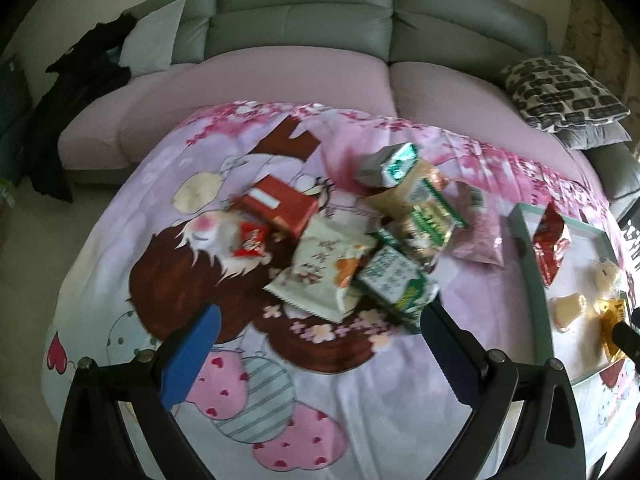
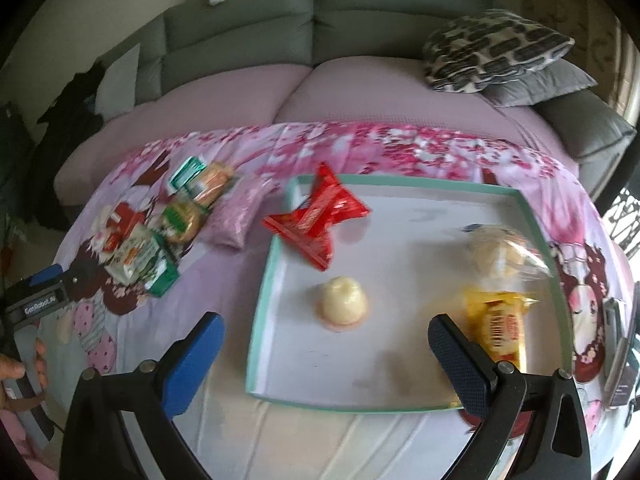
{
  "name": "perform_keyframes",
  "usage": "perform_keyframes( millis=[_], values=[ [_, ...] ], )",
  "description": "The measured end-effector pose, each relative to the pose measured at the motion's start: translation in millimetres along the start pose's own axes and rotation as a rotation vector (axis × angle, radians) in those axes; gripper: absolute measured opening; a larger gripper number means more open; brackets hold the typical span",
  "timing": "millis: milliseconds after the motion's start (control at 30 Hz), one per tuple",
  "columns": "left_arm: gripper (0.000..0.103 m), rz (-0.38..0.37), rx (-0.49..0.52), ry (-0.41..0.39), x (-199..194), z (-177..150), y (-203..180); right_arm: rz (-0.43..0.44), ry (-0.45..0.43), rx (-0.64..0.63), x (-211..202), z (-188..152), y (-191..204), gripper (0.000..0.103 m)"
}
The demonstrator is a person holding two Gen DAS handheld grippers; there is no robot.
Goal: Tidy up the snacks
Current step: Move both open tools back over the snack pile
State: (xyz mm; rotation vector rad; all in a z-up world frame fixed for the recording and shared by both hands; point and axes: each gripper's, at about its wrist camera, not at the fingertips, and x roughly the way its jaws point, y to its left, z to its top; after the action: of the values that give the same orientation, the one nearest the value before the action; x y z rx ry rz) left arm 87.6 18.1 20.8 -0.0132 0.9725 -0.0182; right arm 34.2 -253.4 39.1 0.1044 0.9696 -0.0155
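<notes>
A: Right wrist view: tray (image 2: 532, 216) holds red packet (image 2: 316, 220), pale jelly cup (image 2: 343, 304), yellow packet (image 2: 500, 328), blurred clear bag (image 2: 504, 256).

B: Snack pile (image 1: 352, 240) mid-frame on blanket (image 1: 360, 420). Left gripper (image 1: 320, 344), right gripper (image 2: 326, 346): fingers released, empty.

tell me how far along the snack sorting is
Done: the shallow teal-rimmed tray holds a red foil packet, a pale jelly cup, a yellow wrapped bar and a clear bag of buns.

In hand: nothing; left gripper and right gripper are open.

Left: the pile of loose packets on the blanket.
</notes>
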Motion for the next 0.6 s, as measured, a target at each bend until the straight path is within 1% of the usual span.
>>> perform_keyframes(
  millis=[600],
  values=[
    [0.100, -0.005, -0.102, 0.032, 23, -17, 56, 0.055, 0.066, -0.142, 39, 9, 79, 0.103]
  ],
)
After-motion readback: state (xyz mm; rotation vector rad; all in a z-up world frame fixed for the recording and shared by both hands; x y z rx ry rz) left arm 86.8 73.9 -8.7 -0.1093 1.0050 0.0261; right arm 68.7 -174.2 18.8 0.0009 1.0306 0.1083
